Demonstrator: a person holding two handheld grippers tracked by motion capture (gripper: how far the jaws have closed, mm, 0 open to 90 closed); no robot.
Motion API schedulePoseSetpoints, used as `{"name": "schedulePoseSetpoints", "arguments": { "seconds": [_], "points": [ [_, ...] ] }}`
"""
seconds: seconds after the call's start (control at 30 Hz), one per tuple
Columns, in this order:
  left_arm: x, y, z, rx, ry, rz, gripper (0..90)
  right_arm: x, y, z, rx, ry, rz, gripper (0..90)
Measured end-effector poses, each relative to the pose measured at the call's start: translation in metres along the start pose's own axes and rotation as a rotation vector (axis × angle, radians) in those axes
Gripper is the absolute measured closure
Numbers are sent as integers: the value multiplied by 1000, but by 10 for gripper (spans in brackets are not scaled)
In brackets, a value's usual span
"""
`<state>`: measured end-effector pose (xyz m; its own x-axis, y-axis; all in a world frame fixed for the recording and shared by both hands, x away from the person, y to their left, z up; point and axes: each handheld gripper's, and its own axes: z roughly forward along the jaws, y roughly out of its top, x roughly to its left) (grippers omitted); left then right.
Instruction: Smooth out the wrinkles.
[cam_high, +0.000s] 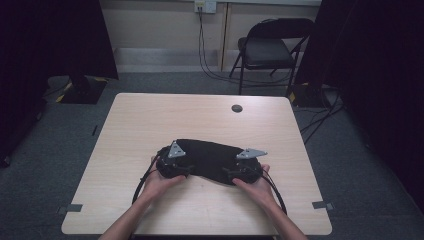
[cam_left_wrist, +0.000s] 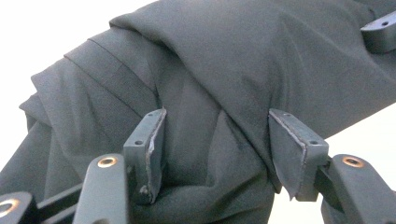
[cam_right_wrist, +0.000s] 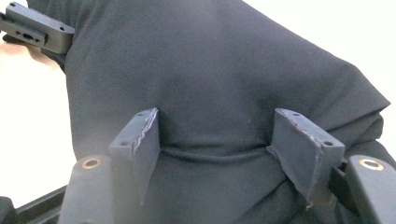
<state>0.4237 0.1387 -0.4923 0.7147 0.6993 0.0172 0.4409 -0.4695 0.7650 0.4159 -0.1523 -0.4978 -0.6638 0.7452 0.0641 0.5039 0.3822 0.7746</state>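
A folded cloth (cam_high: 210, 156) lies on the surface (cam_high: 150, 120), toward its near edge — the left hand-held gripper (cam_high: 184, 169) at its left end, the right hand-held gripper (cam_high: 229, 174) at its right. A chair (cam_high: 270, 47) stands behind.

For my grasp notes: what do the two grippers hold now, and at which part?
Neither grips yet. The left gripper and right gripper have open jaws astride folds at opposite ends of the black cloth.

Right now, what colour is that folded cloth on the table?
Plain black cloth, seen best in the left gripper view.
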Motion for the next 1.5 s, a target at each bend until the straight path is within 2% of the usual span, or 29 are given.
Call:
{"name": "schedulePoseSetpoints", "arguments": {
  "seconds": [0.07, 0.17, 0.37, 0.57, 0.6, 0.67, 0.73, 0.8, 0.83, 0.93, 1.03, 1.13, 1.2, 1.33, 1.43, 1.5],
  "points": [
    [1, 2, 0, 1, 19, 3, 404, -1, 3, 2, -3, 1, -1, 319],
    [1, 6, -6, -5, 23, -1, 399, -4, 5, 1, -10, 18, 17, 307],
    [3, 9, -25, -60, -14, -55, 354, -7, 15, -11, -26, 44, 40, 257],
    [-3, 2, -53, -80, -32, -38, 331, -10, 22, -39, -94, 49, 79, 248],
    [-3, 0, -59, -78, -26, -40, 329, -11, 22, -45, -100, 45, 82, 250],
    [0, -3, -72, -108, -17, -64, 329, -15, 19, -57, -115, 34, 92, 249],
    [4, -6, -83, -110, -5, -61, 327, -19, 16, -68, -128, 19, 103, 247],
    [8, -13, -91, -94, 4, -71, 327, -23, 10, -80, -134, 2, 107, 248],
    [13, -18, -96, -81, 23, -70, 327, -24, 8, -84, -131, -5, 110, 248],
    [23, -33, -104, -48, 46, -145, 327, -29, -2, -98, -123, -38, 114, 236],
    [34, -49, -113, -6, 82, -173, 327, -35, -15, -110, -111, -66, 132, 225],
    [42, -59, -121, 21, 109, -180, 328, -44, -30, -119, -93, -100, 154, 202],
    [47, -66, -126, 43, 136, -171, 327, -50, -38, -123, -76, -124, 165, 195],
    [57, -82, -130, 64, 182, -208, 327, -66, -59, -125, -37, -181, 186, 192],
    [61, -85, -127, 101, 199, -205, 313, -76, -72, -123, -1, -207, 219, 191],
    [62, -87, -123, 129, 193, -204, 297, -81, -79, -120, 30, -225, 234, 191]
  ]
}}
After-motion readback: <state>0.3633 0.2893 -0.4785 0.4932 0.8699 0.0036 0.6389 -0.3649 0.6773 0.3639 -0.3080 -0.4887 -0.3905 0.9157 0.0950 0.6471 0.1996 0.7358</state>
